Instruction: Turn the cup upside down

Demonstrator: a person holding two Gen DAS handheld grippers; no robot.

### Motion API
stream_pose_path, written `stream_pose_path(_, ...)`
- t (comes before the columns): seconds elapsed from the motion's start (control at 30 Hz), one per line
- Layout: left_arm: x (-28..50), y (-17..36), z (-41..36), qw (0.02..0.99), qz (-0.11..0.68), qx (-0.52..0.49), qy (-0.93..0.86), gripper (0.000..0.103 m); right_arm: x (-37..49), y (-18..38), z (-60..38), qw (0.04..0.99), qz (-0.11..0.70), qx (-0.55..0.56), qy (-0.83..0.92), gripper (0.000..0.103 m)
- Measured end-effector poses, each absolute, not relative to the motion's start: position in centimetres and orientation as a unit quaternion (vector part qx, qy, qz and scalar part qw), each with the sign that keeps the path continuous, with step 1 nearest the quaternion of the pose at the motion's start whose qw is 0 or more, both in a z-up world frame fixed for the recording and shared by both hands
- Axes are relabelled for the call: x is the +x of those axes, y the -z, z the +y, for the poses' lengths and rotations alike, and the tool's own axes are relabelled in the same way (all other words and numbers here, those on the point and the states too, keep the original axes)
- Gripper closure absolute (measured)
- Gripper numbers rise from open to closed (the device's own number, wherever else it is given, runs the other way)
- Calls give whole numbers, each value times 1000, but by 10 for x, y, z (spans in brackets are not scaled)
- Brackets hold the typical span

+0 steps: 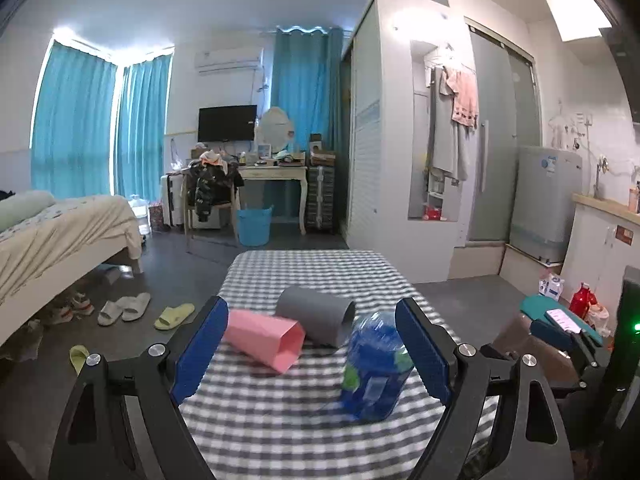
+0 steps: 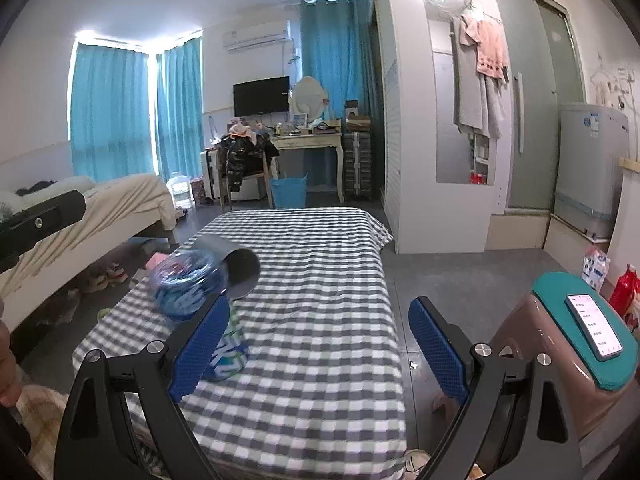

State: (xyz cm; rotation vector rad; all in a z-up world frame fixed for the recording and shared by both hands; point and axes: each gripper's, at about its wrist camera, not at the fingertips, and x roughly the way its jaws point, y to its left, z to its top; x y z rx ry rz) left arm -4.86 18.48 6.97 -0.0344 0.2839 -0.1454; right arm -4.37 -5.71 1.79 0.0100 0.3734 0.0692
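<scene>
Between the spread blue pads of our left hand-held gripper (image 1: 312, 352), which holds nothing, the left wrist view shows three things on the grey-and-white checked table (image 1: 280, 420). A pink faceted plastic cup (image 1: 264, 338) lies on its side, left of centre, mouth toward us and slightly right. A grey cylindrical cup (image 1: 316, 314) lies just behind it. A blue crinkled plastic bottle (image 1: 374, 364) sits near the right pad.

From the right wrist view, our right hand-held gripper (image 2: 320, 344) is also wide open and empty, over bare cloth. The cups lie up and left of it, so we judge the left nearer.
</scene>
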Motion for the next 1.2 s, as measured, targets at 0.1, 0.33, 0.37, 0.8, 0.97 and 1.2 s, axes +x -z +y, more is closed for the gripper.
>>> stream_pose_path(0.1,-53,-52,196,989,137,-19,51,10,-52,-12,-45,983,178,-9,-36,10)
stream_pose_path(0.33,-52,-6,207,990,137,-18,26,8,-57,0,-24,985,167,-30,-43,0)
stream_pose_path(0.37,-50,-1,208,989,143,-22,27,8,-57,2,-22,984,168,-32,-42,0)
stream_pose_path(0.8,-49,11,226,988,147,-43,15,8,-49,16,-17,984,173,-30,-32,0)
stream_pose_path(0.97,-52,11,222,988,145,-36,29,8,-50,15,-17,985,169,-32,-30,0)
stream_pose_path(1.2,-52,11,217,987,154,-27,41,8,-51,14,-16,986,163,-30,-25,0)
